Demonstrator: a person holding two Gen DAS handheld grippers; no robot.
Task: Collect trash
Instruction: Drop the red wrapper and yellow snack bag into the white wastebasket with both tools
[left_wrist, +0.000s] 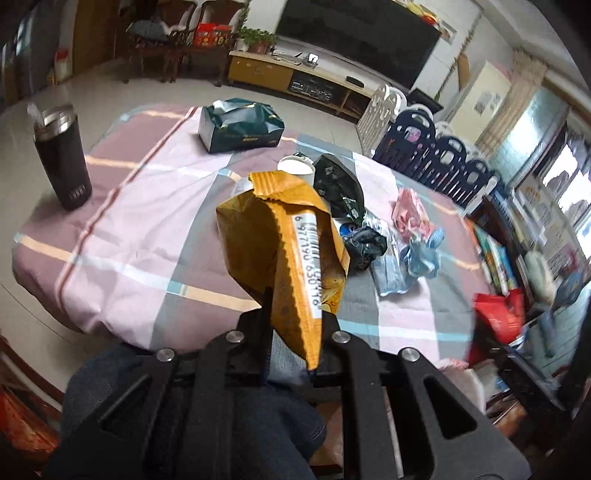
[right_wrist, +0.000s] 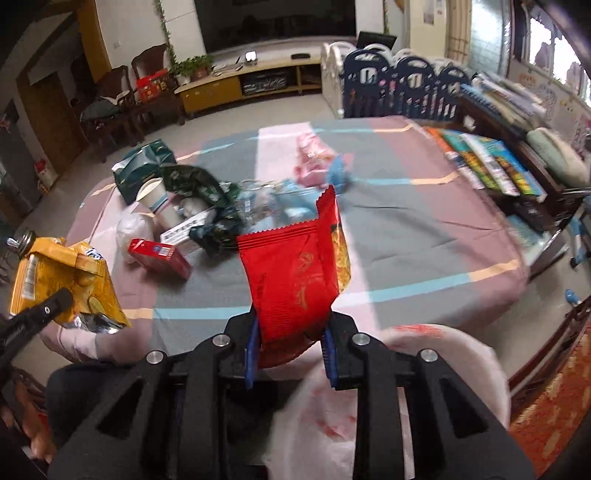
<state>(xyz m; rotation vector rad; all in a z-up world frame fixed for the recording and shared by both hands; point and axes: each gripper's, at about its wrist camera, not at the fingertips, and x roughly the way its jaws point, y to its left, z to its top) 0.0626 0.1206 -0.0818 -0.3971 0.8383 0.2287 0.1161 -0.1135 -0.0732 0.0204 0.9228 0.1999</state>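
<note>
Left tongs (left_wrist: 291, 314): closed on a yellow snack wrapper (left_wrist: 280, 236), gripped at its lower end, the bag standing up at the centre of the left wrist view with its barcode strip facing the camera. The same wrapper shows at the lower left of the right wrist view.

Right tongs (right_wrist: 291, 332): closed on a red snack wrapper (right_wrist: 295, 269), pinched at its lower part between the blue-edged pads, the crimped top edge rising to the middle of the frame. A pale plastic bag (right_wrist: 443, 354) with red print lies directly below and to the right of these tongs, at the lower right of the frame; it is judged to be the collection bag, though its mouth is blurred.

Progress: two pieces are lifted clear of the desk (right_wrist: 424, 258); neither is deposited yet.

Remaining on the checked cloth, clustered at centre left of the right wrist view:
- a white paper cup (right_wrist: 157, 201), tipped over;
- a dark green foil bag (right_wrist: 192, 184) just behind it;
- a red carton (right_wrist: 159, 256) near the front;
- a flat white box (right_wrist: 184, 229) beside it;
- a crumpled white wad (right_wrist: 131, 229);
- pink wrapping (right_wrist: 312, 162) and pale blue wrapping (right_wrist: 338, 173) further back.

A green tissue pack (left_wrist: 240, 125) and a black tumbler (left_wrist: 62, 162), at the upper left of the left wrist view, do not appear to be trash.

Assessment: early to middle stage; most of the pile is outstanding.
</note>
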